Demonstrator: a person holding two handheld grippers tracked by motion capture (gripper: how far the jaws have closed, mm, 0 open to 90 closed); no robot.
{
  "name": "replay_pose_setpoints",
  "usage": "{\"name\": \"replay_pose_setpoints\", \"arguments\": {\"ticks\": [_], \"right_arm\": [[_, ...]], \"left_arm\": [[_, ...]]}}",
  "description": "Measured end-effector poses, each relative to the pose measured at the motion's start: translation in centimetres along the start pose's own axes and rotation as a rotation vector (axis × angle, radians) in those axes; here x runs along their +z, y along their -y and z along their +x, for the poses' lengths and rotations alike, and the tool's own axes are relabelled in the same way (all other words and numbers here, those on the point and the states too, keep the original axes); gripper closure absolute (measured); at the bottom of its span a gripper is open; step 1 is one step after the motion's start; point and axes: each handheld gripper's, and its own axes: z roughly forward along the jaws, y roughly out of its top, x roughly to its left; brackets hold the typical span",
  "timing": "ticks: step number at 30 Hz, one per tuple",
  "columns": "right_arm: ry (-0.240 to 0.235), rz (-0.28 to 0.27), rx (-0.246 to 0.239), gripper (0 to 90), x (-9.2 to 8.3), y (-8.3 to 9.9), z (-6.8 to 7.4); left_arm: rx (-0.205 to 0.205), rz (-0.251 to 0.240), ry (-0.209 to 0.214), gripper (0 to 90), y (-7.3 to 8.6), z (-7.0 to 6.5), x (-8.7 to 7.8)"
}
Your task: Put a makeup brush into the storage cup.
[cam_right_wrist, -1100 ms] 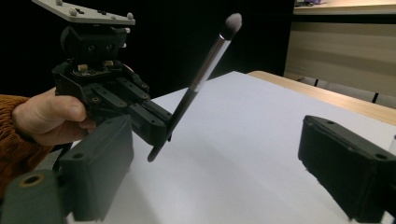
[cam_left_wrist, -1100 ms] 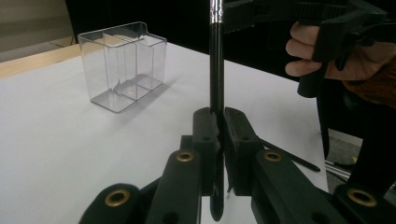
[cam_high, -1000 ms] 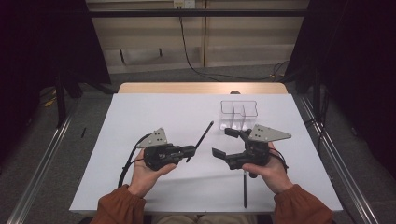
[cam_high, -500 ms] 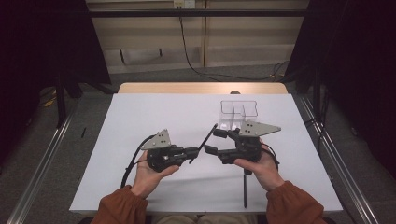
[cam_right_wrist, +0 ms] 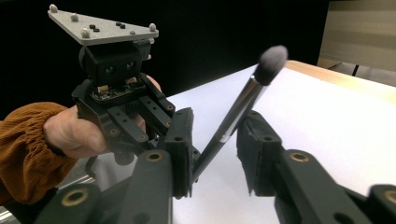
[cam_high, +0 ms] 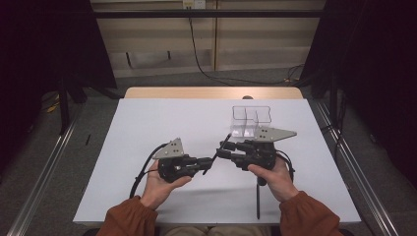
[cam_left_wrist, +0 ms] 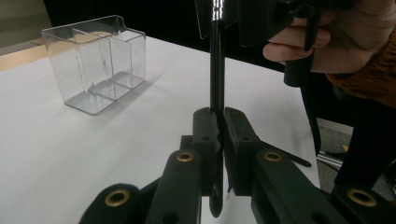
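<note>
The thing to watch is the makeup brush (cam_right_wrist: 243, 109): a thin dark handle with a soft grey tuft at one end. It sits up off the white worktop (cam_high: 162, 123), roughly mid-table, just in front of the person. The left tool (cam_left_wrist: 219, 135) has it pinched tight near the bottom of the handle, jaws nearly together on it. From that grip the brush runs up and away at a slant toward the right tool (cam_right_wrist: 212, 149), tuft end leading, so its long axis basically bridges the two tools.

The right tool's jaws have just been closing and the handle already sits between them. In the right gripper view it leans against one pad, while the other pad is a little way off, so I wouldn't call that a grip yet. Narrow, but not clamped.

Looks like a hand-over in the making. The right tool only needs to squeeze across the handle, not move anywhere.

Further back on the right stands a clear plastic box (cam_high: 252, 120) with dividers, nearer the right hand (cam_high: 273, 174) than the left hand (cam_high: 157, 184).
</note>
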Motion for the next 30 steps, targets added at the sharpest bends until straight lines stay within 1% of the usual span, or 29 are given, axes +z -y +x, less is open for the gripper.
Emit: {"name": "replay_pose_setpoints", "arguments": {"ticks": [3,4,6,8,13,14,16,18,21,22,24,26,30], "right_arm": [[-0.002,0.001,0.006,70.7,0.02,0.02,-0.01],[-0.006,-0.001,0.01,74.3,0.03,0.02,0.02],[-0.007,-0.001,0.01,75.8,0.03,0.01,0.02],[-0.016,-0.002,0.011,80.3,0.01,0.0,0.0],[-0.04,0.003,0.033,82.7,0.03,-0.01,-0.06],[-0.04,0.003,0.033,82.7,0.03,-0.01,-0.06],[-0.055,0.003,0.034,83.9,0.05,-0.04,0.08],[-0.058,0.003,0.033,84.2,0.06,-0.06,0.14],[-0.056,0.0,0.022,84.3,0.02,-0.11,0.36],[-0.056,-0.01,0.015,84.4,-0.05,-0.11,0.47],[-0.051,-0.012,0.006,84.4,-0.08,-0.21,0.62],[-0.048,-0.01,0.0,84.5,-0.06,-0.29,0.73],[-0.045,-0.011,0.002,84.4,-0.09,-0.27,0.68]], "left_arm": [[0.003,0.004,0.005,84.2,0.02,-0.05,0.02],[0.004,0.007,0.007,84.2,0.03,-0.07,0.04],[0.007,0.014,0.009,84.2,0.07,-0.12,0.14],[0.008,0.014,0.014,84.2,0.13,-0.15,0.27],[0.01,0.017,0.021,84.2,0.22,-0.18,0.47],[0.011,0.017,0.023,84.2,0.23,-0.21,0.5],[0.019,0.02,0.025,84.1,0.25,-0.31,0.6],[0.017,0.016,0.026,84.1,0.29,-0.36,0.66],[0.005,-0.001,0.034,83.7,0.35,-0.34,0.64],[0.004,-0.005,0.034,83.4,0.34,-0.35,0.61],[0.004,-0.009,0.041,83.1,0.36,-0.31,0.55],[-0.002,-0.011,0.036,82.6,0.39,-0.27,0.53],[-0.006,-0.012,0.028,81.4,0.47,-0.23,0.55]]}}
